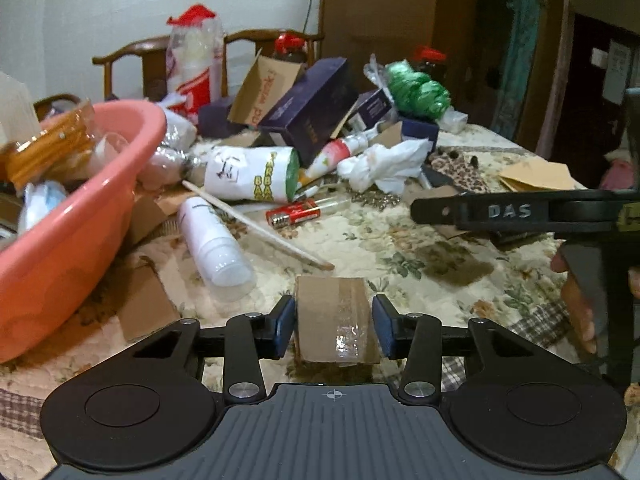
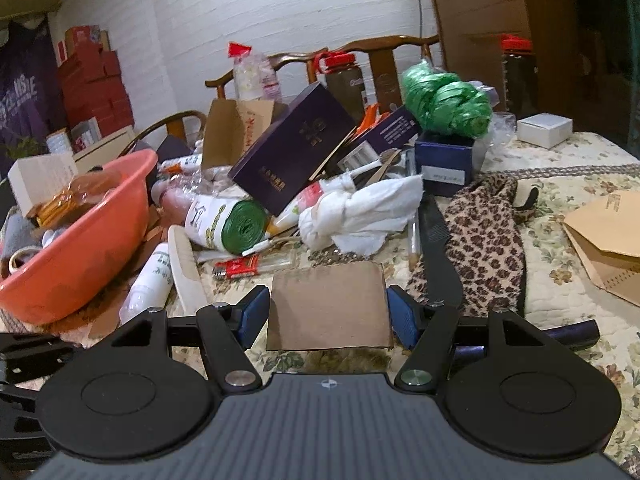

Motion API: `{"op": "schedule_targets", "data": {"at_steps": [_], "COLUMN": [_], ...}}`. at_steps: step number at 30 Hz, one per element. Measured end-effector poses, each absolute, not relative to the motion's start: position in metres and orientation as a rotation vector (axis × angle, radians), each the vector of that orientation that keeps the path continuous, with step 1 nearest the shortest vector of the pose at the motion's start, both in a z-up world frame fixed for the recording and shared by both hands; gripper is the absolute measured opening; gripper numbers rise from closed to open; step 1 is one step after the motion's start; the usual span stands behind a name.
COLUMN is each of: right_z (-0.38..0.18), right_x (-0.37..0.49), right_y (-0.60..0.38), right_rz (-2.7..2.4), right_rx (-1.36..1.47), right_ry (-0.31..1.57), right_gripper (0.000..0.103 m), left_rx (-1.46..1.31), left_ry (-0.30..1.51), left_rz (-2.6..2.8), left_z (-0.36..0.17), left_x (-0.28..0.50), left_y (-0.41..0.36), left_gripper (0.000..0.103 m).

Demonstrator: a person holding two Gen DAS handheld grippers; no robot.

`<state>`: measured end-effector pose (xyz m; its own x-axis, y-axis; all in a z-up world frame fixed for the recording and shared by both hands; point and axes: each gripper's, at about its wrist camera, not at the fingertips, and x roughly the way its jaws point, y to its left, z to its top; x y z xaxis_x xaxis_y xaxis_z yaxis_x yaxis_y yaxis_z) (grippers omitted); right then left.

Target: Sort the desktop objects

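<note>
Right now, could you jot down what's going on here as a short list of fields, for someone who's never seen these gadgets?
Setting: cluttered table with floral cloth
Left gripper: closed on a taped cardboard piece
Right gripper: a plain cardboard piece between its fingers, contact unclear
Collecting tub: pink basin, already holding items
Loose nearby: white bottle, red lighter, garbage bag roll
Back pile: purple box, green bundle
</note>
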<state>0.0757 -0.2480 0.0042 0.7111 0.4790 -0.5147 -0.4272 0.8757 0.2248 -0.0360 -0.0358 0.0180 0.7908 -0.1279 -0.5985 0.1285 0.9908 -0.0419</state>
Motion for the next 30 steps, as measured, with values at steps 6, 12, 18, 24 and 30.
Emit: {"op": "schedule_targets", "data": {"at_steps": [6, 12, 18, 24, 30], "right_z": [-0.001, -0.006, -0.004, 0.032, 0.09], "right_x": [0.069, 0.061, 0.036, 0.0, -0.017], "right_y": [-0.235, -0.221, -0.204, -0.17, -0.124], "right_rz": [0.549, 0.603, 0.668, 0.782, 0.856], "right_rx": [0.008, -0.045, -0.059, -0.112, -0.13], "right_ry": [0.594, 0.615, 0.652, 0.598, 0.459], "right_gripper": [0.069, 0.069, 0.069, 0.069, 0.069], "left_rx": [-0.003, -0.037, -0.048, -0.057, -0.045], "left_ry": [0.608, 0.575, 0.532, 0.477, 0.375], "left_rz": [-0.119, -0.103, -0.083, -0.033, 0.05], "left_z": [0.03, 0.045, 0.059, 0.082, 0.124], "left_x": [-0.055, -0.072, -0.097, -0.123, -0.134], "left_y": [-0.027, -0.007, 0.019, 0.057, 0.098], "left_gripper": [0.043, 0.044, 0.044, 0.045, 0.047]}}
